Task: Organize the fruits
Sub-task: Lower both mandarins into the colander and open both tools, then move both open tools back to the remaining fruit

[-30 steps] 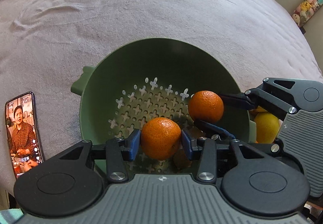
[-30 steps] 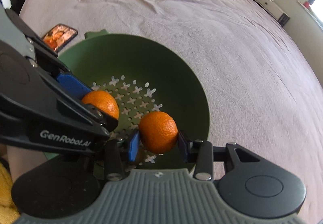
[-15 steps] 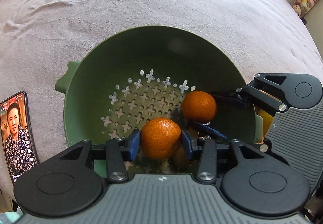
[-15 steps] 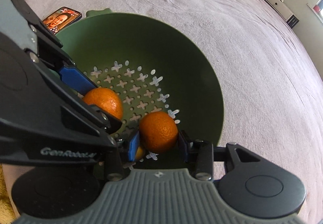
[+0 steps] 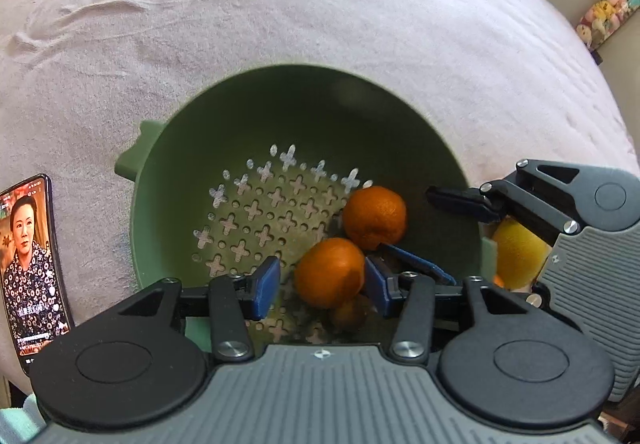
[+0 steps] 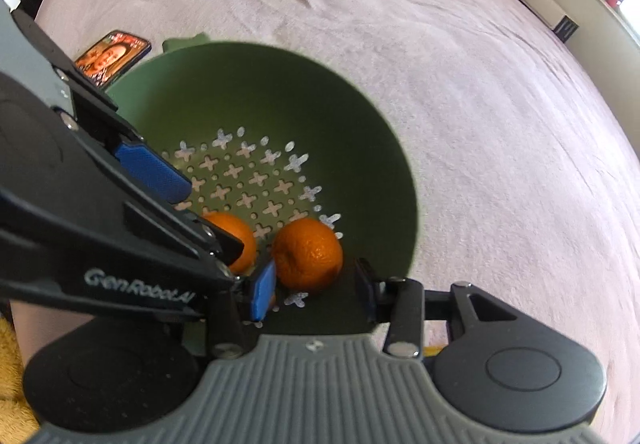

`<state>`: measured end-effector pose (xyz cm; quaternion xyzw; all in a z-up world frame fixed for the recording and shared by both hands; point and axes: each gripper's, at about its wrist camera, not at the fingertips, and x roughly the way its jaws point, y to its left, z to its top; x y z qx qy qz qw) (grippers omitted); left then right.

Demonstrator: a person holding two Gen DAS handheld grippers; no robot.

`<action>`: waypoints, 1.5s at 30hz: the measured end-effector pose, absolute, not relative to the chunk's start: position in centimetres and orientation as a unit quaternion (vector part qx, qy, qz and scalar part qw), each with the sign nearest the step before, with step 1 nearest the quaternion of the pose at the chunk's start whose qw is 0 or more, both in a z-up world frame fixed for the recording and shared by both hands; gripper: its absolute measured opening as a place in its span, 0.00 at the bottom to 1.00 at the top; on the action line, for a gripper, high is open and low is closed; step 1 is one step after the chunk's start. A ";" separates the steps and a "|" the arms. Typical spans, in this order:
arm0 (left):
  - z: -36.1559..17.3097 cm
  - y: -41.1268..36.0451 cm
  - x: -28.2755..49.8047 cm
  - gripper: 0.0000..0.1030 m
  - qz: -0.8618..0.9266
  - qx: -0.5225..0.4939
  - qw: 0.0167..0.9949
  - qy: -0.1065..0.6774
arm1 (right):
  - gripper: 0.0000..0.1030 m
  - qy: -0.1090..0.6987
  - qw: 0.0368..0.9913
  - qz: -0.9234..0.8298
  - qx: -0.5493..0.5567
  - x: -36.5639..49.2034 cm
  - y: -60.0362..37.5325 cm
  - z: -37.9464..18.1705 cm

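Both oranges are dropping into the bowl (image 5: 160, 180) now. I am spreading my left gripper (image 5: 320, 282) and right gripper (image 6: 316, 288); next, lifting both clear.

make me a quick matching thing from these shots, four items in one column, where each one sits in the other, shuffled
Things:
1. phone
2. yellow fruit
3. orange between the left gripper's opening jaws
4. plush toys

Places:
A. far corner of the room
B. in the green colander, near its front wall
C. flat on the bed cover beside the colander's handle side
D. outside the colander, behind the right gripper

Pairs: 1-C, 2-D, 3-B, 4-A
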<state>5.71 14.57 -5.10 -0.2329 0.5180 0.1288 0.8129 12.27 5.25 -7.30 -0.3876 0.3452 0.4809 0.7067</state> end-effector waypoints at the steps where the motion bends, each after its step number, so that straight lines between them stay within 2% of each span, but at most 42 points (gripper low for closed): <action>1: -4.8 14.4 5.7 0.57 0.127 -0.232 0.815 0.515 | 0.43 0.345 0.711 0.479 -0.383 12.3 5.1 -7.1; 15: -0.8 13.0 4.9 0.58 0.103 -0.213 0.855 0.461 | 0.44 0.344 0.778 0.440 -0.289 11.5 1.7 -2.6; 19: 0.1 11.9 4.4 0.58 0.093 -0.196 0.868 0.447 | 0.50 0.340 0.801 0.417 -0.263 10.8 0.2 -1.4; 23: 1.1 10.1 3.9 0.59 0.071 -0.171 0.888 0.422 | 0.50 0.341 0.826 0.385 -0.232 10.1 -2.2 -0.8; 33: 0.8 6.0 3.5 0.61 0.016 -0.145 0.903 0.403 | 0.54 0.361 0.875 0.286 -0.148 8.3 -9.2 -1.2; 45: -0.9 1.8 2.7 0.61 -0.027 -0.105 0.915 0.388 | 0.56 0.387 0.890 0.218 -0.098 8.0 -15.1 -3.1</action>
